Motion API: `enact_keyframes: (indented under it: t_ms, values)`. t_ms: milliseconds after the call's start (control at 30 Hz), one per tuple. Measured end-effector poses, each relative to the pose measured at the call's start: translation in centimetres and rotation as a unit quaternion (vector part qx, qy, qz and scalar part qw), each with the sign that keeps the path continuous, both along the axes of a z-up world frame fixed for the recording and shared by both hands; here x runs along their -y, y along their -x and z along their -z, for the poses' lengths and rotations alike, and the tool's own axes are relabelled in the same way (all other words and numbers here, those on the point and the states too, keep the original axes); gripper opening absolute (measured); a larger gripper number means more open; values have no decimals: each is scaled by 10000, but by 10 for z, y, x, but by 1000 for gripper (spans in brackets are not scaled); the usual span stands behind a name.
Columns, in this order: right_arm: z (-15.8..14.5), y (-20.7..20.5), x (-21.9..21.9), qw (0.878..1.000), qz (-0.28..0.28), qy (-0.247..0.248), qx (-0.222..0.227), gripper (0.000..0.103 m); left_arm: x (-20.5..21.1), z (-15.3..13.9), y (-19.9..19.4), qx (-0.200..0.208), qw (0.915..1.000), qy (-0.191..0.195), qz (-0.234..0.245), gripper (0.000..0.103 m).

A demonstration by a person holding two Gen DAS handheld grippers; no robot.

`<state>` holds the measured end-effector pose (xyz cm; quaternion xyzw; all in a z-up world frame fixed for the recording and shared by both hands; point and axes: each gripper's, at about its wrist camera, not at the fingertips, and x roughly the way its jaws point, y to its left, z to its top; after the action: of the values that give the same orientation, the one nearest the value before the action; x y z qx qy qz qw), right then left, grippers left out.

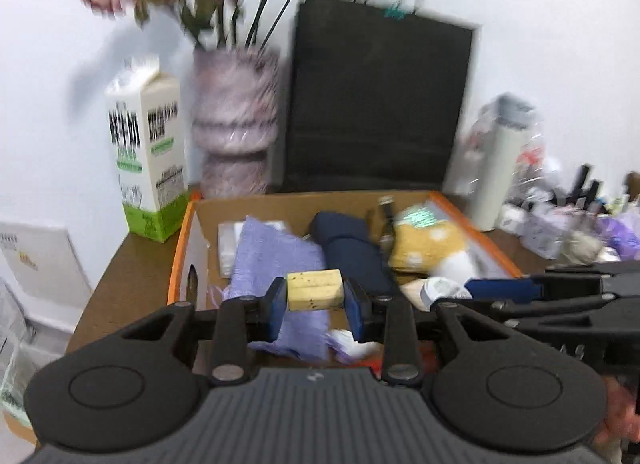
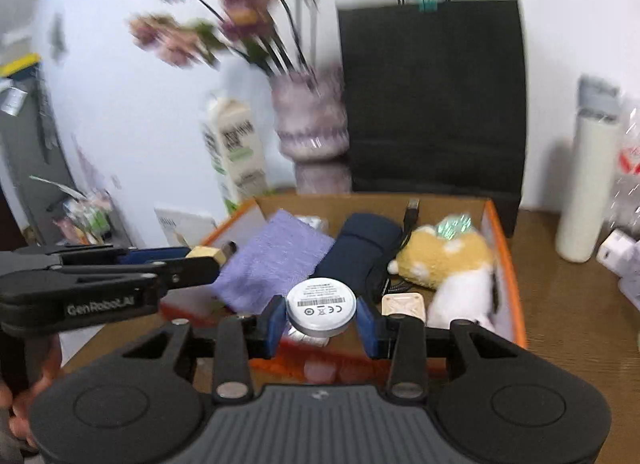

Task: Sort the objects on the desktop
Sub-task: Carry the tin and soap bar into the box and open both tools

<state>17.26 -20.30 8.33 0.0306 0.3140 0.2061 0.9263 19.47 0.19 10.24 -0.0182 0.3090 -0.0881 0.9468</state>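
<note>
"GenRobot.AI" reads on your left gripper (image 1: 315, 296), fingers clamping a pale yellow block (image 1: 315, 290); your right gripper (image 2: 321, 314) pinches a CE-marked white disc (image 2: 321, 306) above the box (image 2: 508, 260).

Both views are evenly and brightly lit against a white wall, with soft shadows thrown behind the milk carton (image 1: 146, 159) and the flowers (image 2: 224, 19). Motion blur is seen throughout, strongest on the flowers. Straight lines are bowed by fisheye distortion, and the corners are darkened.
</note>
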Motion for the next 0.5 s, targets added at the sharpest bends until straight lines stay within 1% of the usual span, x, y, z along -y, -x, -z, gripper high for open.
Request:
enact_keyframes:
  t_ms: [33, 100, 167, 233, 300, 433, 500]
  values:
    - [3, -18, -5, 9997, 50, 22, -248, 37, -4, 4, -12, -121, 9998, -4, -128, 32]
    - [11, -44, -14, 9975, 102, 62, -692, 37, -14, 10, -29, -239, 9992, 17, -324, 32]
    - [22, -58, -25, 9949, 52, 243, -982, 37, -22, 18, -40, -357, 9983, 13, -468, 32]
    - [32, -63, -38, 9925, -8, 568, -1078, 37, -26, 25, -46, -492, 9979, 27, -411, 32]
    - [39, -64, -47, 9912, -45, 782, -1071, 37, -27, 27, -46, -509, 9982, 26, -319, 32]
    - [47, -76, -58, 9887, -51, 981, -1133, 37, -23, 31, -41, -502, 9987, 67, -30, 32]
    - [49, -80, -56, 9882, -27, 937, -1213, 38, -16, 33, -37, -505, 9986, 39, 131, 32]
